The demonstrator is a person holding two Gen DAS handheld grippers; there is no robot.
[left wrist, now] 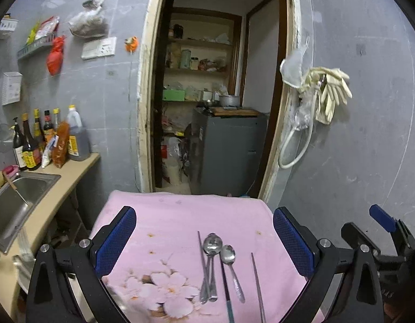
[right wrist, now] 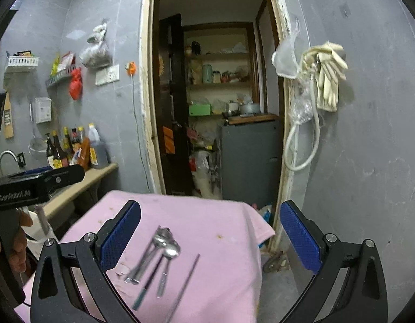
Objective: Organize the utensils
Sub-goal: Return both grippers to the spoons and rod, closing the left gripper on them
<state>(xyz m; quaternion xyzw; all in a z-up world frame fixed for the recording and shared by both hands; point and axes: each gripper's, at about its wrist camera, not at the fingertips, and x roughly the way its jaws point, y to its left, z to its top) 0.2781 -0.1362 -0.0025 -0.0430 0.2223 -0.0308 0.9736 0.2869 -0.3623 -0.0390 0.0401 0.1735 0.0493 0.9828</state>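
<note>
Several metal utensils lie close together on a table under a pink flowered cloth (left wrist: 167, 215). Two spoons (left wrist: 213, 243) overlap beside a smaller spoon (left wrist: 228, 254). Next to them lie a dark chopstick with a teal end (left wrist: 227, 290) and a thin metal chopstick (left wrist: 258, 282). My left gripper (left wrist: 204, 211) hovers over the cloth, open and empty, with the utensils below and between its fingers. My right gripper (right wrist: 211, 206) is also open and empty, above the same spoons (right wrist: 164, 239) and the metal chopstick (right wrist: 186, 282). Its blue pad (left wrist: 382, 218) shows at the right of the left wrist view.
A counter with a steel sink (left wrist: 16, 202) and sauce bottles (left wrist: 46, 140) runs along the left. Behind the table an open doorway (left wrist: 215, 94) leads to shelves and a grey cabinet (left wrist: 229, 150). Gloves and a hose (left wrist: 326, 94) hang on the right wall. The cloth's right edge (right wrist: 261, 231) drops to the floor.
</note>
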